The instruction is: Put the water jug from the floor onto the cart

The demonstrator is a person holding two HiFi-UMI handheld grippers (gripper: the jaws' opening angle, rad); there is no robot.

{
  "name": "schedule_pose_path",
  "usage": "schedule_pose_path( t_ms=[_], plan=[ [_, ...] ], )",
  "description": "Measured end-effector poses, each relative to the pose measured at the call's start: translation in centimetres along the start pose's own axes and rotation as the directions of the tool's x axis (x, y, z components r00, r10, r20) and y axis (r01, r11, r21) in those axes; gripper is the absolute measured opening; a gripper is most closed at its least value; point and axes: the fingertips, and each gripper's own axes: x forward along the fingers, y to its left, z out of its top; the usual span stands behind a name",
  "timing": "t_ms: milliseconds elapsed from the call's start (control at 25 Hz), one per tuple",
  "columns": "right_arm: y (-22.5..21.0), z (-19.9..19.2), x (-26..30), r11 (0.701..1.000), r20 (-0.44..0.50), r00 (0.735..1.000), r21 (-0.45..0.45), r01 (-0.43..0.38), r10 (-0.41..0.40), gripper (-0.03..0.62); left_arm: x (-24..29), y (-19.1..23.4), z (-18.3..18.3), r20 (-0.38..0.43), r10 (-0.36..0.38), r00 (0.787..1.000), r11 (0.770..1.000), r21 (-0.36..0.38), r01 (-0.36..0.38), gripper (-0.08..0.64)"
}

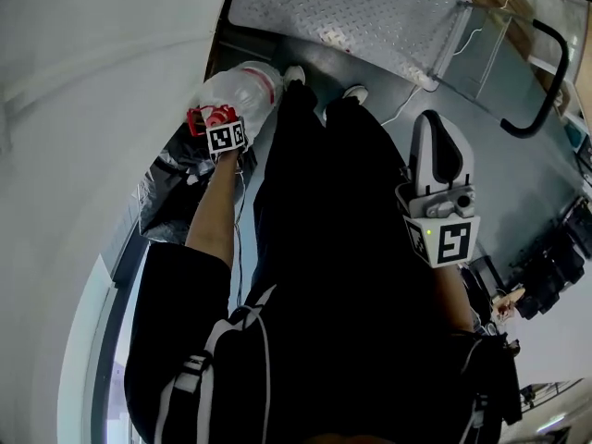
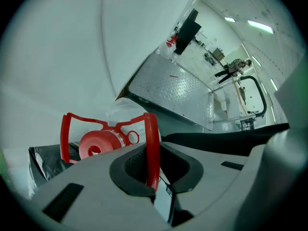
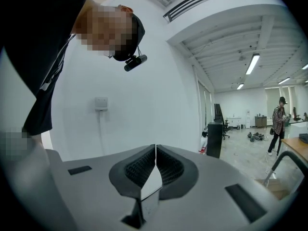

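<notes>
A white wall [image 1: 83,109] fills the left side, and the grey floor [image 1: 518,183] runs beside it. The cart's diamond-plate deck [image 1: 351,17] lies ahead, with a black handle [image 1: 546,81] at its far right. A person in black trousers [image 1: 324,248] stands between wall and cart. The water jug [image 1: 242,89], clear-bodied with a red band, is not on the cart. It sits low beside the wall, just off the near corner of the deck and next to the person's shoes. Whether its base touches the floor cannot be told. Dark crumpled plastic [image 1: 171,183] lies near it. The left claw [image 2: 156,172] points steeply down, nearly closed, pinching the jug's red carry handle [image 2: 151,148] beside the red cap [image 2: 96,143]. The right claw [image 3: 155,165] is held about level, pads pressed together with nothing between them. Red marks on a distant pillar [image 2: 168,42] are too small to read.
</notes>
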Motion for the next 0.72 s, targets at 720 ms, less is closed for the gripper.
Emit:
schedule_pose_path(
  t_ms=[720],
  plan=[
    [-6.8, 1.3, -4.9, 0.967, 0.112, 0.964, 0.105, 0.231, -0.242, 0.018, -3.8, -6.0, 6.2, -0.019, -0.032, 0.999, 0.974, 0.225, 0.035, 0.043]
  ],
)
